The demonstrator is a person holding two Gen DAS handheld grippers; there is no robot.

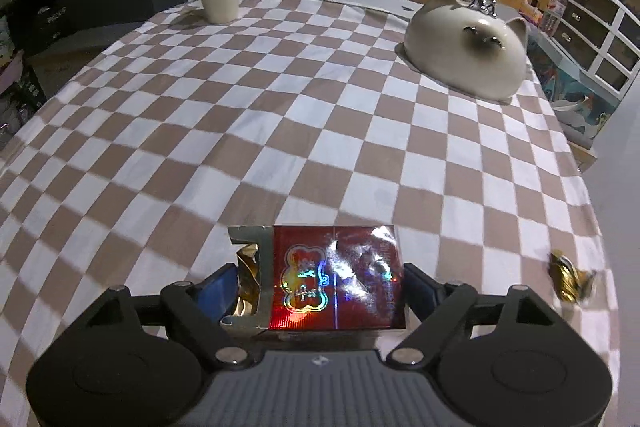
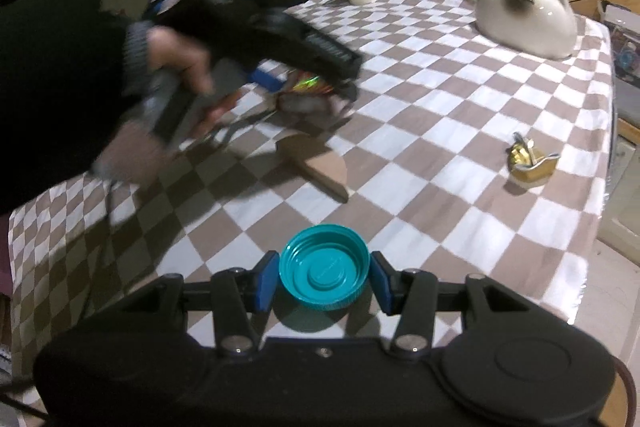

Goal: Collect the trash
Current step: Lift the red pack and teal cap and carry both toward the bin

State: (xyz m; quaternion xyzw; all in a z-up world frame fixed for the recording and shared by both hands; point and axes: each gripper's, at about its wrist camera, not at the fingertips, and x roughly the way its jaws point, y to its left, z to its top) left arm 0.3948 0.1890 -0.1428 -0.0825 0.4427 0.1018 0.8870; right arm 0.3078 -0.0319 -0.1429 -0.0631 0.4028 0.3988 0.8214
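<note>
- The left gripper (image 1: pixel 318 287) has the red foil packet (image 1: pixel 320 279) between its blue pads (image 1: pixel 218 289). The right pad meets the packet's edge; the left sits against the torn gold flap, so I judge it clamped on the packet, though loosely.
- Risk: the crumpled flap gives way and the packet slips onto the checked cloth (image 1: pixel 280 99).
- The right gripper (image 2: pixel 323 281) is angled down with its jaws closed on the teal lid (image 2: pixel 323 273), which could pop out sideways.
- The gold wrapper (image 2: pixel 530 161) lies uncollected near the table's right edge.
</note>
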